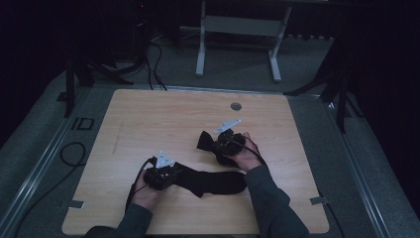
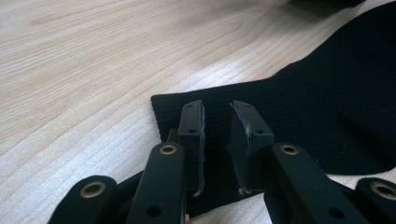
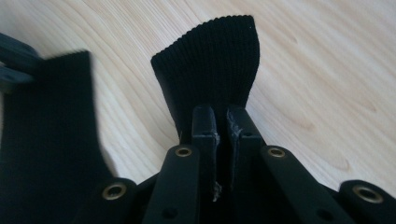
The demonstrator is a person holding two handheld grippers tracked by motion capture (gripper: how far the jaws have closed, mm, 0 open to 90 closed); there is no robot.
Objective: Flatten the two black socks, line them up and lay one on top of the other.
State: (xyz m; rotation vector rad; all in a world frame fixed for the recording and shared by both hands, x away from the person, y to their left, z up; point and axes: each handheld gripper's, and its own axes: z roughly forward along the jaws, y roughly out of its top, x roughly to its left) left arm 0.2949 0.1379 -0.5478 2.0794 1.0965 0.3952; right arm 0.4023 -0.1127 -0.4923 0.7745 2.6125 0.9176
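A: Start with the biggest thing — the wooden table [image 1: 148,124]. What lies on it?

B: A black sock [image 1: 213,182] stretched out flat near the person's edge, running from the left hand toward the right forearm. A second black sock [image 1: 204,141] sits a little farther up the table, its ribbed end sticking out past the right gripper [image 1: 221,142].

A: So each hand has its own sock?

B: It looks that way. The left gripper [image 2: 217,140] rests over the cuff end of the flat sock [image 2: 327,107]. Its jaws stand a little apart with the knit under and between them — I judge they pin that end down so the sock stays spread out.

A: Are they pinching it?

B: Hard to call. There is a visible gap between the pads, and I cannot tell whether cloth is truly clamped in it.

A: And the right one?

B: In the right gripper view the jaws are pressed nearly together on the second sock [image 3: 210,70], whose ribbed cuff fans out beyond them. Holding it by that end probably lets the rest hang free, ready to be carried across.

A: Carried where?

B: My guess is onto the flat sock [image 3: 46,140], seen at the left of that view — to pair them.
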